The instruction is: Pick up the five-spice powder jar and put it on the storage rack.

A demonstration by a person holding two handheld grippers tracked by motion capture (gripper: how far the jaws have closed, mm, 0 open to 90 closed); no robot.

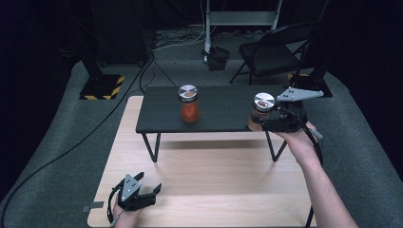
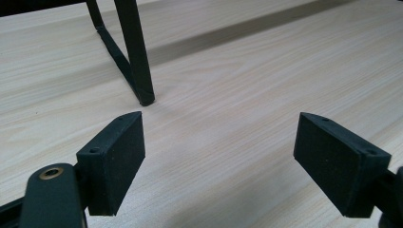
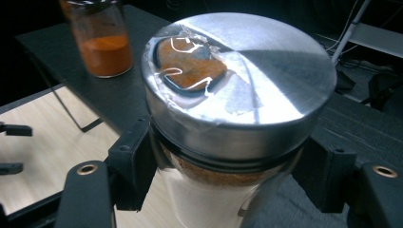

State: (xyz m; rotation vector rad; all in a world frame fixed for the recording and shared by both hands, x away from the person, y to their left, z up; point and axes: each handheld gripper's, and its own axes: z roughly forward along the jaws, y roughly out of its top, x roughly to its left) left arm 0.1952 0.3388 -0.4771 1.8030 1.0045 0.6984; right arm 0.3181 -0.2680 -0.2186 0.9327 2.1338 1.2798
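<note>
Spice jar (image 3: 237, 95), label unreadable, gripped by right hand-held gripper (image 3: 233, 175).

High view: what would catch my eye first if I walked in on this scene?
Probably the jar with a shiny metal lid, clamped in the right tongs at the right end of the low black table. Next, a second jar of orange powder standing alone on that table. The left tongs rest open on the pale wooden board near the person.
</note>
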